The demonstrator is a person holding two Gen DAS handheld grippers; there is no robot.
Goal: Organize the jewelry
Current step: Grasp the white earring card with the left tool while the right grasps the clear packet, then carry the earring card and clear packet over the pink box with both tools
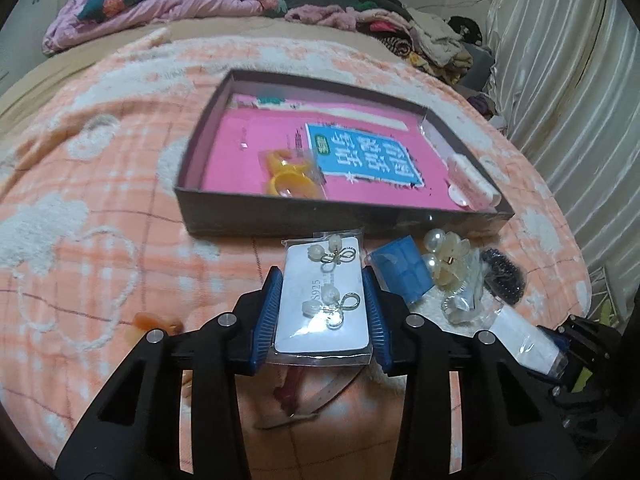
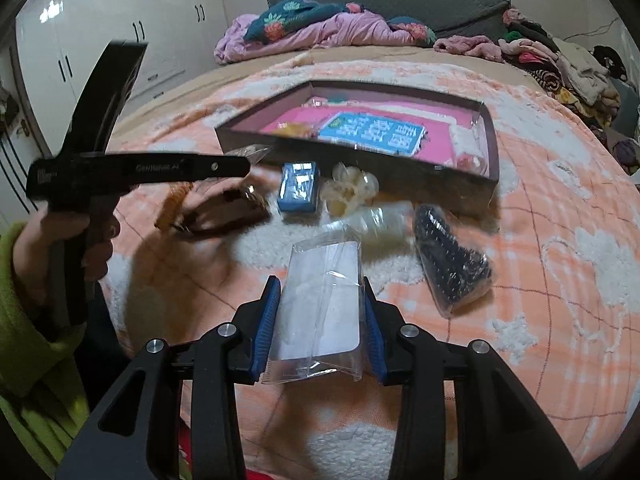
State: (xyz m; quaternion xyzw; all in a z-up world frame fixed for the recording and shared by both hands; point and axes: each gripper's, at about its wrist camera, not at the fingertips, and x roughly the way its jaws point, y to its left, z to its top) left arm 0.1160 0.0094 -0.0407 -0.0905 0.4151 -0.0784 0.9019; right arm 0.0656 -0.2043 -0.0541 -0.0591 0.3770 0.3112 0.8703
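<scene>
Left gripper (image 2: 236, 168) motion-blurred; strap (image 1: 316, 392) partly hidden.

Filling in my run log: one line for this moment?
left gripper: shut on earring card | right gripper: shut on clear packet | box: open

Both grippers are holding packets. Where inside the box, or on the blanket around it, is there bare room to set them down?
In the box, the pink floor between the left wall and the yellow ring is bare. The blanket left of the box is open too. It is crowded in front: blue case, pearl clip and black bead bag lie close together.
</scene>
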